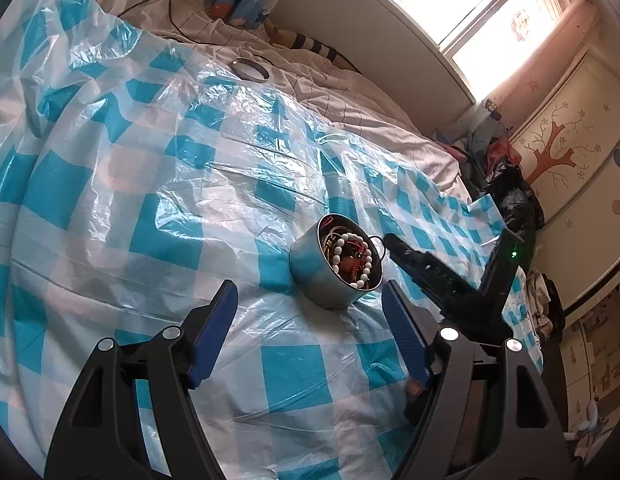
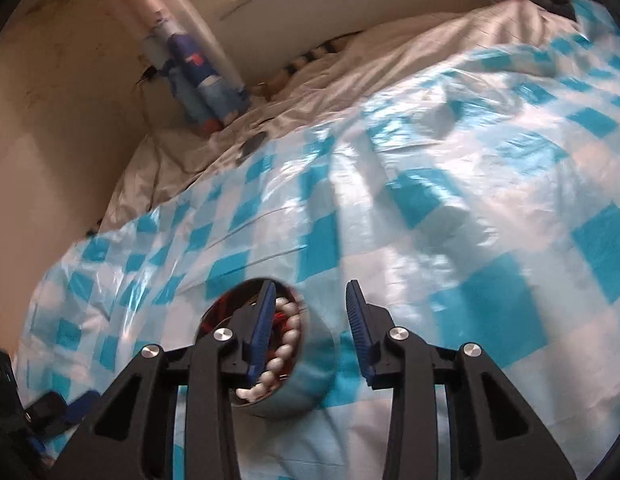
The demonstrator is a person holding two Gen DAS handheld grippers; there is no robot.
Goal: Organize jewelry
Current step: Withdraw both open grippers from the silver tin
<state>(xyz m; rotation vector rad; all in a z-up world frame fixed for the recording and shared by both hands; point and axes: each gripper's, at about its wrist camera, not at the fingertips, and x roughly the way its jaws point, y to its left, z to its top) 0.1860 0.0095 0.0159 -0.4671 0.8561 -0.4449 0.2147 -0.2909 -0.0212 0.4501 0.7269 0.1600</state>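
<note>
Both grippers, L & R, jaws spread & empty; tin w/ beads mid-sheet looks light, slick, rigid — grip by rim

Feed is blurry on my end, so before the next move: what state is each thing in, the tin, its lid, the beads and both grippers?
Tin: open, tipped on the plastic sheet, mouth toward the right gripper.
Lid: off, lying far back on the bed.
White bead bracelet: inside the tin with other jewelry.
Left gripper: open, empty, short of the tin.
Right gripper: open, empty, one finger over the tin's mouth.
</note>
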